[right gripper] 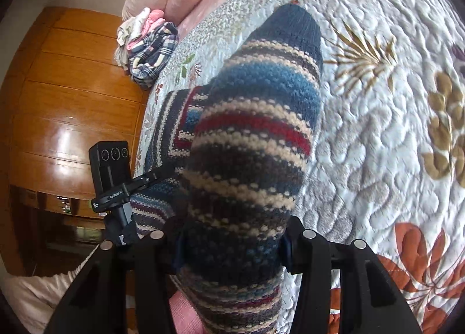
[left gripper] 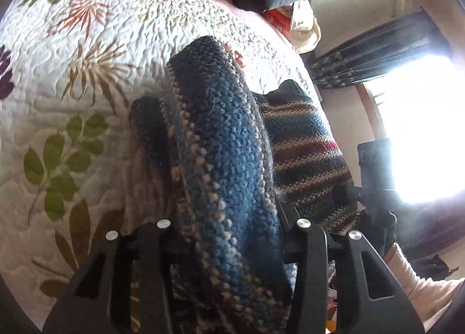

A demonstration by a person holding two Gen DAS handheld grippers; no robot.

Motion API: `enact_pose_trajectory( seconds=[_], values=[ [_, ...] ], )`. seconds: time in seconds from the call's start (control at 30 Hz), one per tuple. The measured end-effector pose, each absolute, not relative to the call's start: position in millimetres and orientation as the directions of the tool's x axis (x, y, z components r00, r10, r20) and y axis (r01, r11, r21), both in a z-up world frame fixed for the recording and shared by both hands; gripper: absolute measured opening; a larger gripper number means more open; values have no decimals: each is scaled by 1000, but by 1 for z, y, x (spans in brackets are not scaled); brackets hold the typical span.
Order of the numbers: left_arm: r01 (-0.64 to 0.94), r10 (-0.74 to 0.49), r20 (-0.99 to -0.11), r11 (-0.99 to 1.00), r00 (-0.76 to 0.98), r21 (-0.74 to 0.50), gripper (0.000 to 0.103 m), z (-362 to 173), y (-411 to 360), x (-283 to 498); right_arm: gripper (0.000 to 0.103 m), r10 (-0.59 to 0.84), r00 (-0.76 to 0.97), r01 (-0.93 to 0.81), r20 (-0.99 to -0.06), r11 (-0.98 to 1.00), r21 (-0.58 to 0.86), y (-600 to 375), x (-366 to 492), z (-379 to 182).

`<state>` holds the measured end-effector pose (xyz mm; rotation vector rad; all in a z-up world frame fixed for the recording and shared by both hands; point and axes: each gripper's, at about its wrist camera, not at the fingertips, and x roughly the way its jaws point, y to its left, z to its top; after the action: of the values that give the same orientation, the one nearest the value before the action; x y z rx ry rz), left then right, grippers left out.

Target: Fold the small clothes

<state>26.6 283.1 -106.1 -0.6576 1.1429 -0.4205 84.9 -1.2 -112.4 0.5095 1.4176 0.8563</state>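
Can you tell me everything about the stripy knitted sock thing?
The striped knitted garment looks like thick, fuzzy wool, banded in blue, navy, cream, grey and red, with a plain dark ribbed end. It is lifted over the flowery quilt, bunched up. The right gripper and the left gripper each pinch part of it. Whether it is a sock cannot be told.
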Motion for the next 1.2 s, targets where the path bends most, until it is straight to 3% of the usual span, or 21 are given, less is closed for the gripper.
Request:
enact_pose_trajectory(
  seconds=[0.27,0.43,0.6,0.93,1.2],
  values=[
    [-69,-566,-714,762,412,-644,56,-139,282,6,57,802,-10,-73,-598,596,800,-28,72,-160],
    [-104,-565,-712,749,417,-655,58,-142,294,13,61,782,1,-86,-624,622,779,-31,70,-157],
    [-125,-506,-768,798,393,-590,60,-119,288,13,78,718,7,-90,-696,694,714,-15,72,-141],
    [-77,-338,-804,901,489,-426,60,-45,287,-39,78,664,4,-135,-748,741,657,-21,26,-120],
    [76,-354,-795,928,493,-366,65,-10,241,-74,76,597,105,-142,-795,800,583,-38,-6,-105]
  ],
)
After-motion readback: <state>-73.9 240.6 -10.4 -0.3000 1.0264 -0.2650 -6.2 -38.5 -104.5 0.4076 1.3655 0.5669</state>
